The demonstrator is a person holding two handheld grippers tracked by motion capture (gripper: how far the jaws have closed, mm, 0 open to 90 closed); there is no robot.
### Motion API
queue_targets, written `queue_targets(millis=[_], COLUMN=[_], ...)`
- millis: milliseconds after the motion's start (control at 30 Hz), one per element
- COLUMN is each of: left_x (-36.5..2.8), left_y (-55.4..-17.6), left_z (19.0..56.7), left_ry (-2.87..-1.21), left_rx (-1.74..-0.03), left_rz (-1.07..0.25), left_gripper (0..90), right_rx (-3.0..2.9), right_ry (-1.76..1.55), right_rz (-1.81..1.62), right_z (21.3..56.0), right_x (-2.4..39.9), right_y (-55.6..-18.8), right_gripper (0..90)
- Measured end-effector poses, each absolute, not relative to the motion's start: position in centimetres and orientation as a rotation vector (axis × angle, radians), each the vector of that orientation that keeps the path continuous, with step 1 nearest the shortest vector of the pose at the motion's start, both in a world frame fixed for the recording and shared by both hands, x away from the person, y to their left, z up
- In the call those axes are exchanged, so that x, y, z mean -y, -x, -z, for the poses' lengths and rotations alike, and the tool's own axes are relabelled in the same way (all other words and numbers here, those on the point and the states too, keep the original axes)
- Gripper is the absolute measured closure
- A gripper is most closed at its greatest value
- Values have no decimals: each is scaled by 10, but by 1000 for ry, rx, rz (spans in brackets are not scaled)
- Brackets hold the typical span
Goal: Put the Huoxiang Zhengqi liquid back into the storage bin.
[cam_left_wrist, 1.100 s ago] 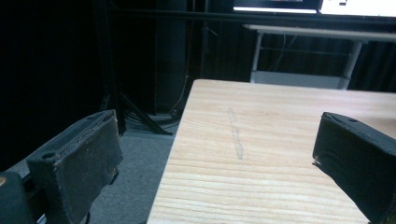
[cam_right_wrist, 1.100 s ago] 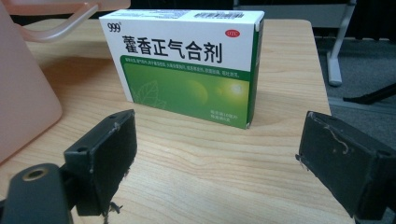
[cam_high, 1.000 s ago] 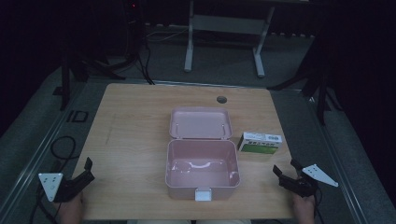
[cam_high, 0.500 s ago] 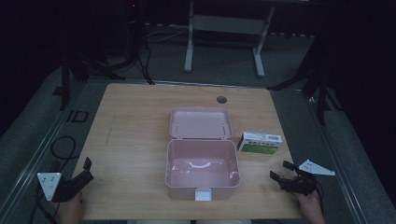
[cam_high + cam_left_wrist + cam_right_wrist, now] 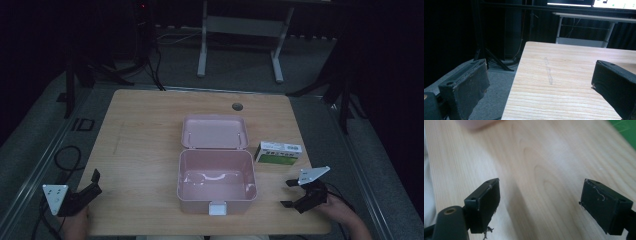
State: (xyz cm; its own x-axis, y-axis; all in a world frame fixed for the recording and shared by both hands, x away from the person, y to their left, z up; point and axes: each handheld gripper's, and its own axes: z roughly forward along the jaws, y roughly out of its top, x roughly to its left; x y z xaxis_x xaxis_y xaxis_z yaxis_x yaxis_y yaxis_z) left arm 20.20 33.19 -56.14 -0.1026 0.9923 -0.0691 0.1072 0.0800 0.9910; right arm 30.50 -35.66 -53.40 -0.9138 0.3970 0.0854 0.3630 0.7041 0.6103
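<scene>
Carton [image 5: 278,153], green-white, near bench [image 5: 150,125] right edge: likely light, crushable; grip long sides. Right hand-held gripper [image 5: 292,194] nearby, jaws wide; left hand-held gripper [image 5: 95,181] wide.

no print on the green-and-white carton [image 5: 278,153] can be read.

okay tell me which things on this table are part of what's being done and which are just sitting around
Part of the job, likely:
- pink box, lid open, nothing inside
- green and white carton, beside the box, nearest the right tongs
- left tongs, open, at the table's near left corner

Just there:
- round grommet hole in the wooden table
- metal stand on the floor beyond
</scene>
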Motion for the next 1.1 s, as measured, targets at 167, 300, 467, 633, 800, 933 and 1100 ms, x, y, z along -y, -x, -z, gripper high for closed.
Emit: queue_targets(millis=[167, 300, 467, 633, 800, 933, 1100], left_x=[-332, -332, -332, -331, -331, -331, -330], left_y=[-202, -202, -202, -202, -202, -202, -202], left_z=[561, 561, 561, 561, 561, 561, 562], left_ry=[-1188, -1194, -1198, -1200, -1206, -1208, -1219], left_rx=[-1393, -1389, -1385, -1380, -1376, -1372, -1369], left_rz=[-1164, -1158, -1158, -1152, -1152, -1153, -1150], left_gripper=[11, 11, 11, 11, 11, 11, 11], right_rx=[-2964, -3017, -3058, -3072, -3140, -3146, -3124], right_ry=[-504, -445, -373, -316, -198, -206, -138], right_rz=[-685, -527, -408, -299, -72, -62, -83], right_z=[521, 508, 499, 490, 488, 485, 478], right_x=[340, 326, 313, 299, 282, 275, 272], right_y=[-310, -314, -316, -319, -319, -322, -324], right_gripper=[154, 150, 147, 142, 119, 120, 130])
